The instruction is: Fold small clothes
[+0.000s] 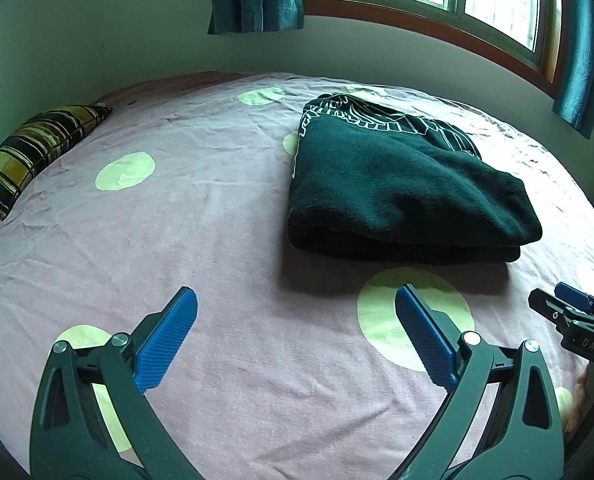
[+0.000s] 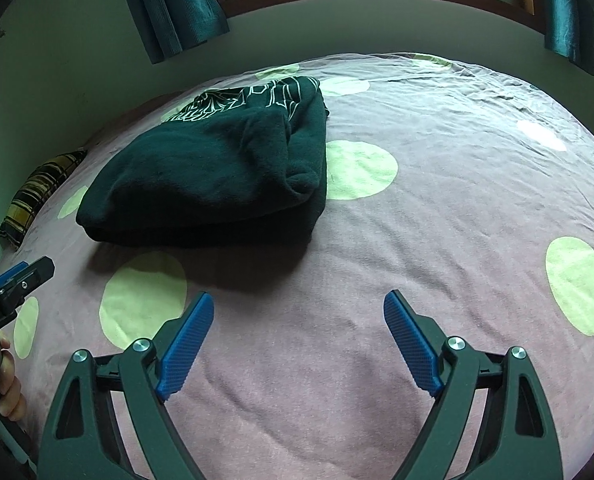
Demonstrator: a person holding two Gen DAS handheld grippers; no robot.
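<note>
Both claws sit nearest you, left claw (image 1: pixel 295 336) and right claw (image 2: pixel 299 340) each spread wide with nothing between the blue pads, hovering over the pink spotted bedsheet (image 1: pixel 225 216) short of the dark green garment (image 1: pixel 401 196). It lies on the bed ahead, already doubled into a thick bundle with white print at the far end, well apart from the striped pillow (image 1: pixel 37 152). Likely a soft, limp, fairly light fleece that will sag and slide open, so you should pinch through all layers at the near rolled edge or its corners.
</note>
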